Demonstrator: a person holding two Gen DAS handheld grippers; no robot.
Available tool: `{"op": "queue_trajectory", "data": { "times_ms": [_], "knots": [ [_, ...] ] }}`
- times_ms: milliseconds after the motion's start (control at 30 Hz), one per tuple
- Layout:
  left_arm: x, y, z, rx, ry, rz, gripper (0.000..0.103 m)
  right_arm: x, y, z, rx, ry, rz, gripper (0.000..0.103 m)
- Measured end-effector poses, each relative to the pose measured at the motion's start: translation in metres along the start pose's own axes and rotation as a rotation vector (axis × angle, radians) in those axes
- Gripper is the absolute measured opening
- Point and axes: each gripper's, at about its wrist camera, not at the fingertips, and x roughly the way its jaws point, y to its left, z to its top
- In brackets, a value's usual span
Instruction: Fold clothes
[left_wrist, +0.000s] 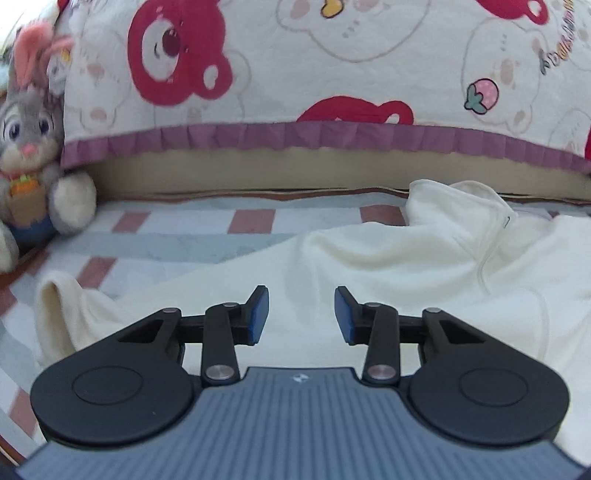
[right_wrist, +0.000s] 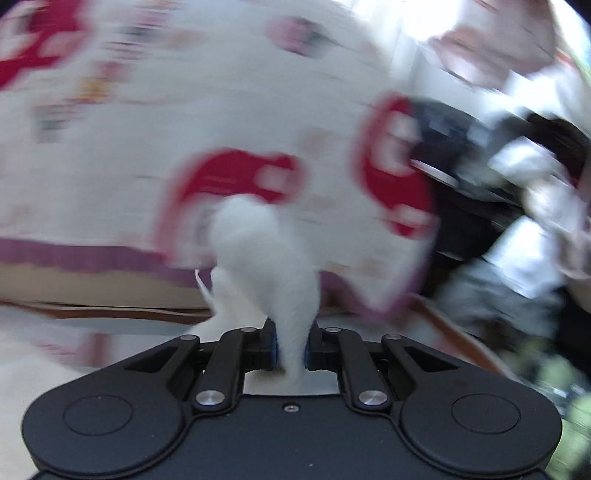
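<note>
Task status: early. The cream fleece garment lies spread and rumpled on the checked bed sheet; no finished fold is visible. In judgement, the folds themselves are all still to be made.

Left wrist view, left to right:
- One plush rabbit sits far to the left of the claw, well apart from it.
- One sleeve end of the garment lies left of the left jaw.
- The left gripper stands with jaws apart and nothing between the pads; it hangs over the garment body, which runs from below the claw out to the right.
- One collar with a zip opening lies ahead and right of the claw.
- One bear-print quilt with a purple frill fills the background beyond the claw.

Right wrist view: heavily blurred. The right gripper is clamped on a bunched fold of the cream garment, which rises straight ahead of the jaws. A dark device sits to the right, unidentifiable.

Count: one garment, two grippers, one rabbit, one quilt.
</note>
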Motion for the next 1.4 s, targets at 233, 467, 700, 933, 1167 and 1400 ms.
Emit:
{"op": "queue_trajectory", "data": {
  "times_ms": [233, 467, 700, 933, 1167, 1400],
  "knots": [
    [0.022, -0.012, -0.001, -0.04, 0.088, -0.055, 0.04, 0.024, -0.032, -0.034, 0.205, 0.179, -0.019, 0.051],
    [0.041, -0.042, 0.016, 0.099, 0.085, -0.082, 0.042, 0.005, 0.095, -0.02, 0.022, 0.152, 0.423, 0.052],
    [0.093, -0.067, 0.04, 0.166, 0.08, -0.22, 0.048, -0.037, 0.265, 0.003, -0.375, 0.048, 0.806, 0.056],
    [0.115, -0.103, 0.032, 0.284, 0.063, -0.262, 0.049, -0.024, 0.339, -0.011, -0.538, 0.121, 0.771, 0.057],
    [0.157, -0.118, 0.057, 0.35, 0.15, -0.257, 0.066, 0.041, 0.326, -0.028, -0.51, 0.224, 0.711, 0.062],
    [0.191, -0.123, 0.052, 0.215, 0.282, -0.304, 0.073, 0.052, 0.303, -0.053, -0.348, 0.202, 0.821, 0.043]
  ]
}}
